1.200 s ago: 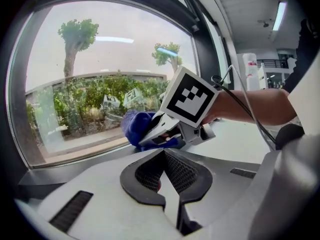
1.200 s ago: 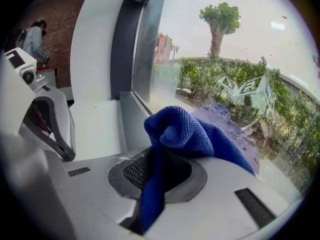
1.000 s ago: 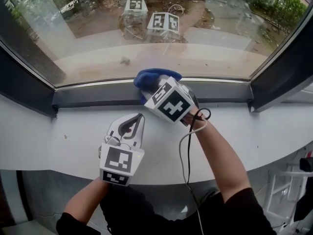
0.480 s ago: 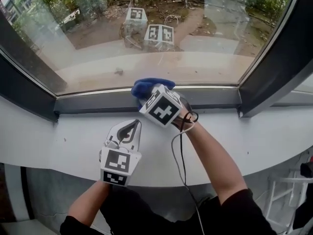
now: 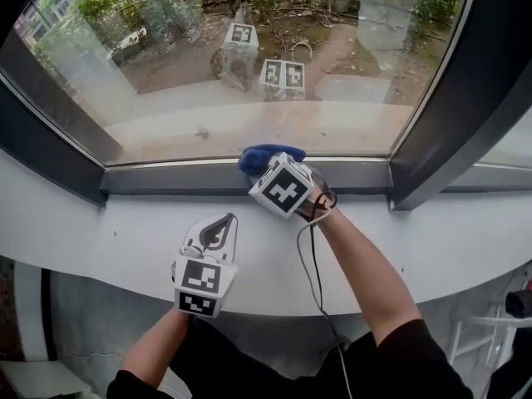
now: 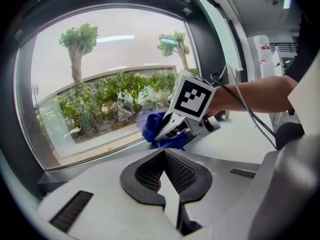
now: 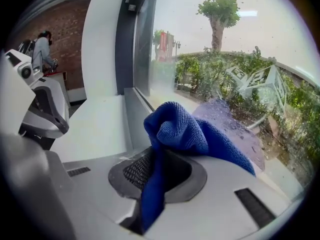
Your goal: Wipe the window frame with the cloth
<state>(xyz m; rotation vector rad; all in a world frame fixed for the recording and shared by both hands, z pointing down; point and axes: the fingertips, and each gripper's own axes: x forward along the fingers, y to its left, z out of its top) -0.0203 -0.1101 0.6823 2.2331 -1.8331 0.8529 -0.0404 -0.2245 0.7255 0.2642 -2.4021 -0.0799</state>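
Right gripper (image 5: 268, 171): clamped on the blue cloth (image 7: 186, 132), one fold pinched between mesh-textured black pads.
Cloth: woven microfibre, bunched into a lump, pressed on the window frame (image 5: 179, 176) at its bottom rail, beside the glass.
Left gripper (image 6: 168, 180): jaws together, empty, over the smooth white sill (image 5: 108, 241).
Frame: dark grey, flat, matte.

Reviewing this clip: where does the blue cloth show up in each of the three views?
Head view: blue cloth upper centre, on the window frame, beyond the right gripper.
Left gripper view: blue cloth at centre, at the right gripper's front end.
Right gripper view: blue cloth centre foreground, clamped in its tongs.
Shared landmark: the window frame, in all three.
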